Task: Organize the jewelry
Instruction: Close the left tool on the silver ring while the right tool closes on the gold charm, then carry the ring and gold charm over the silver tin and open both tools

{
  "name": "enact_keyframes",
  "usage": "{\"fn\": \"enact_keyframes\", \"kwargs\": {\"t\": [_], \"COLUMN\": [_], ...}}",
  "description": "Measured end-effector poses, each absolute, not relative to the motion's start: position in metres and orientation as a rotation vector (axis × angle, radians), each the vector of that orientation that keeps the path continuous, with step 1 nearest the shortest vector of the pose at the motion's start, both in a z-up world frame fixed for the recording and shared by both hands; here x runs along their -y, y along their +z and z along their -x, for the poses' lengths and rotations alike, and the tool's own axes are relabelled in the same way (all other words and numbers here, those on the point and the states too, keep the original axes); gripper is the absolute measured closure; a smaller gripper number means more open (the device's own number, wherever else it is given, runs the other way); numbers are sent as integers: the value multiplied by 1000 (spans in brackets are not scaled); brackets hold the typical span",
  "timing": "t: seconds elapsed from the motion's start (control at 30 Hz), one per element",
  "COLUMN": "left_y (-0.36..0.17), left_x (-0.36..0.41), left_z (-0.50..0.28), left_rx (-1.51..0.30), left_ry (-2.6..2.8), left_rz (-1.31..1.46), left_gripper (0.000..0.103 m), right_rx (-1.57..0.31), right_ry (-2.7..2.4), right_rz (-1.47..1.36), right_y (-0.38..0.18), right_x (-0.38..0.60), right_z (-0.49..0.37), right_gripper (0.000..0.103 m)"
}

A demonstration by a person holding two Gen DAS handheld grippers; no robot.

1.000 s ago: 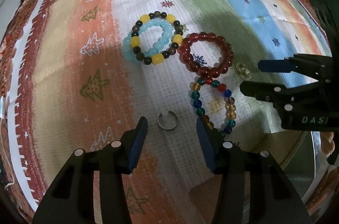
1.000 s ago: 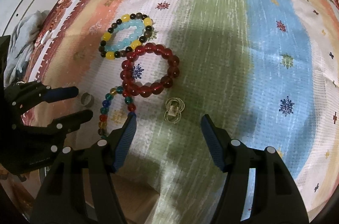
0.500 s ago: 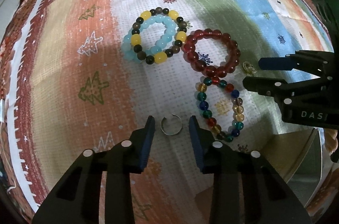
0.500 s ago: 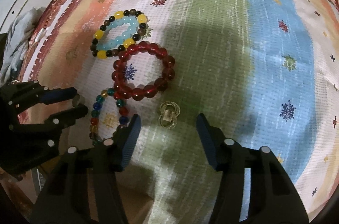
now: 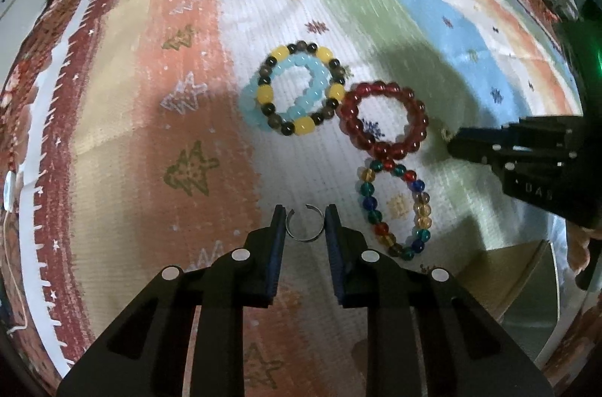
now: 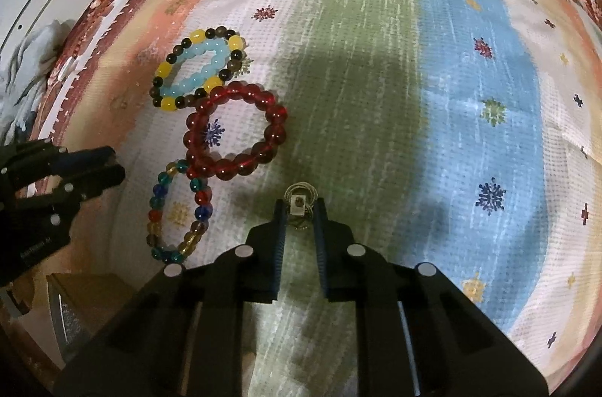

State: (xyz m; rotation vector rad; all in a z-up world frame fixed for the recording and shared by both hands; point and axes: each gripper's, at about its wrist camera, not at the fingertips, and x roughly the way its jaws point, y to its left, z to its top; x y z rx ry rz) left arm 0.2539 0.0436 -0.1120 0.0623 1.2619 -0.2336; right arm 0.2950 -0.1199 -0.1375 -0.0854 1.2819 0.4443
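Left wrist view: left gripper (image 5: 304, 217) points steeply down at the cloth. Its jaws have just been closing and now bracket a small open silver ring (image 5: 304, 223), pads against both its sides, so it reads as clamped on the ring. The ring is a thin band with a gap at its far edge, lying flat. Further out: a bracelet of yellow and dark beads (image 5: 299, 92) overlapping a pale blue bead bracelet (image 5: 301, 113); a dark red bead bracelet (image 5: 383, 120) touching them; a multicolour bead bracelet (image 5: 395, 209) touching the red one's near side. The right gripper (image 5: 451, 139) enters from the right edge.

Right wrist view: right gripper (image 6: 301, 211), jaws just been closing, now pinched on a small gold-toned wire piece (image 6: 300, 200) with a pale square centre; whether it is a ring or an earring I cannot tell. It sits near the red bracelet's near-right side. The left gripper (image 6: 114, 164) shows at the left edge beside the multicolour strand.

Surface: a woven tablecloth (image 6: 432, 77) in orange, white, green and blue stripes with small star and tree motifs and a red floral border. A crumpled grey cloth (image 6: 26, 58) lies beyond its left edge.
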Motion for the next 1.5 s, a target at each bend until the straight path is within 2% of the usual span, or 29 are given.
{"fn": "enact_keyframes", "kwargs": {"t": [1.5], "left_y": [-47], "left_x": [-35], "left_z": [-202], "left_rx": [-1098], "left_ry": [-282], "left_rz": [62], "left_gripper": [82], "right_rx": [-1095], "right_ry": [513], "right_rz": [10], "right_y": [-50], "right_x": [133], "right_z": [-218], "right_gripper": [87]}}
